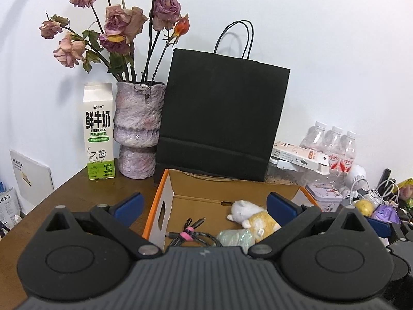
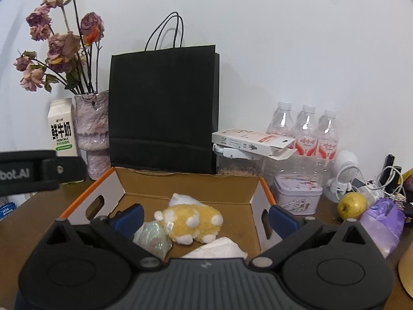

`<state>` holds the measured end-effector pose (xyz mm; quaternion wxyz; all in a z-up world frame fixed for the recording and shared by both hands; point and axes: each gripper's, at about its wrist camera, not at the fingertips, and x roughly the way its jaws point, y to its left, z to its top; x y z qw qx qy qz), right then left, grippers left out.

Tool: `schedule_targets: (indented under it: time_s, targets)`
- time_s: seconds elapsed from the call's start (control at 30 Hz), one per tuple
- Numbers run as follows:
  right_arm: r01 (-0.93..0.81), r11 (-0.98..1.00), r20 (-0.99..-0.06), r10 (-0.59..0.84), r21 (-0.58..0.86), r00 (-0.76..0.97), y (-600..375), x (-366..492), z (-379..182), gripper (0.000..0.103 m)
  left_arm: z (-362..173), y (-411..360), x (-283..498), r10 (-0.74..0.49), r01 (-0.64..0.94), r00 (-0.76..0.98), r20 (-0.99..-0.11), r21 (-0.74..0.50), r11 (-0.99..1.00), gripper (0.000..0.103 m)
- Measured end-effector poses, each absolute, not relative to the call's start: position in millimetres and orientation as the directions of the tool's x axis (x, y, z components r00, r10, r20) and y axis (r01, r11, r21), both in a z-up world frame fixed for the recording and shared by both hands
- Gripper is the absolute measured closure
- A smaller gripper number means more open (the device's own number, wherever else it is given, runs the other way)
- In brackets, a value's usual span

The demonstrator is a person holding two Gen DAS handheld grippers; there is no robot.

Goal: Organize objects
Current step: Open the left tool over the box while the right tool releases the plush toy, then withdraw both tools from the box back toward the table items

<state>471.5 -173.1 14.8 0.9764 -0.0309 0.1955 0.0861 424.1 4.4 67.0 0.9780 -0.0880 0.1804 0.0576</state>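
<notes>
Cardboard, brown inside with orange edges and white outer walls: open-topped cardboard box (image 2: 185, 180) on dark wooden table (image 1: 64, 196), near centre; inside it, yellow-and-white plush toy (image 2: 191, 222) lying on its side, touching pale green shiny wrapped bundle (image 2: 152, 240) at its left; white crumpled cloth (image 2: 219, 250) at the near edge; bundled black cable with pink tie (image 1: 191, 235) on the box floor, left of the bundle.

Left gripper (image 1: 204, 206) hovering over the box's near left part, blue-padded fingers (image 1: 129, 206) spread wide, released, gripping nothing; right gripper (image 2: 206, 219) over the near side of the box, likewise spread apart and empty, plush toy between its fingers but apart from both.

Behind the box, upright black paper bag with cord handles (image 2: 162, 108); left of it, mottled pink ceramic vase (image 1: 139, 129) holding dried pink roses (image 1: 116, 25); further left, white-and-green milk carton (image 1: 99, 131).

Right of the box: floral-printed lilac tin (image 2: 296, 196); three clear plastic water bottles (image 2: 304, 134) far right; white open-ended carton (image 2: 255, 142) lying atop clear lidded container (image 2: 240, 165); yellow-green pear-like fruit (image 2: 352, 205) beside purple plastic bag (image 2: 382, 222).
</notes>
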Motion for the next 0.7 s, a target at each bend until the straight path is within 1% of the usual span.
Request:
schedule_targets:
  time_s: [0.53,0.7]
  targets:
    - [-0.225,0.974,-0.334,0.202,-0.031,0.921,-194.6,378.4,27.0,0.000,70.5,-2.9,345.2,0.028,-0.075,0.936,-0.352,-0.121,0.990,0.000]
    - [-0.220,0.975,-0.327,0.194,-0.043,0.925,-202.3,349.3,23.5,0.000,65.5,-4.9,318.0,0.013,-0.053,0.937,-0.350,-0.103,0.993,0.000]
